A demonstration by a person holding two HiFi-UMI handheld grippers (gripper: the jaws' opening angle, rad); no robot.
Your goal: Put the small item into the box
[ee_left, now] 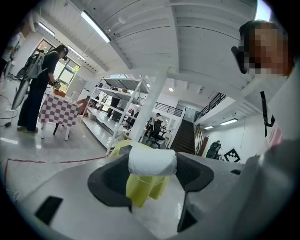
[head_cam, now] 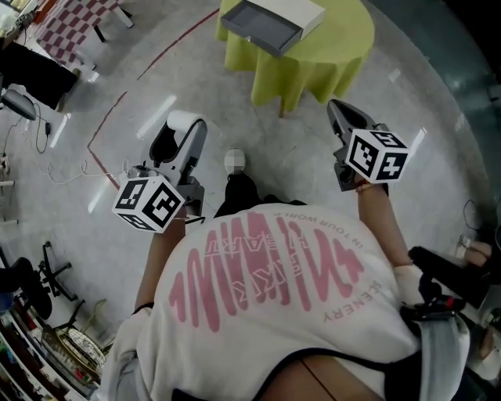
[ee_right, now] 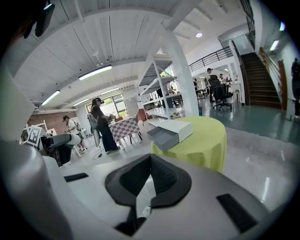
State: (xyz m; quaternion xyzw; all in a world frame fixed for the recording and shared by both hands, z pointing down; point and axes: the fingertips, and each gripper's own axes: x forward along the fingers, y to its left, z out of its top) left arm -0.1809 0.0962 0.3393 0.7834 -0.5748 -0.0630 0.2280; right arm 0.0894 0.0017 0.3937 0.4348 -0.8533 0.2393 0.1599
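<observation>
White and roll-shaped, the small item [ee_left: 152, 161] is pinched crosswise between the dark pads of the left claw [ee_left: 152, 165], its ends pressed against the inner faces of both jaws. It is held in the air over the grey floor [head_cam: 156, 86], well apart from the round desk [head_cam: 337, 39], which is draped in a yellow-green cloth. On that desk the box [head_cam: 270, 23] is seen: a grey tray drawn partly out of a white sleeve, its open end turned toward the person. Nothing can be made out inside the tray.

The right claw [ee_right: 150, 159] is pressed together at its tips, and nothing is gripped between its jaws. It is pointed toward the desk, with the box lying beyond its tips in the right gripper view. Both claws are held out in front of the person's white shirt [head_cam: 274, 290], the left one lower and farther from the desk. A checked table [ee_right: 124, 126] with a standing person [ee_right: 101, 124] beside it is visible in the background.
</observation>
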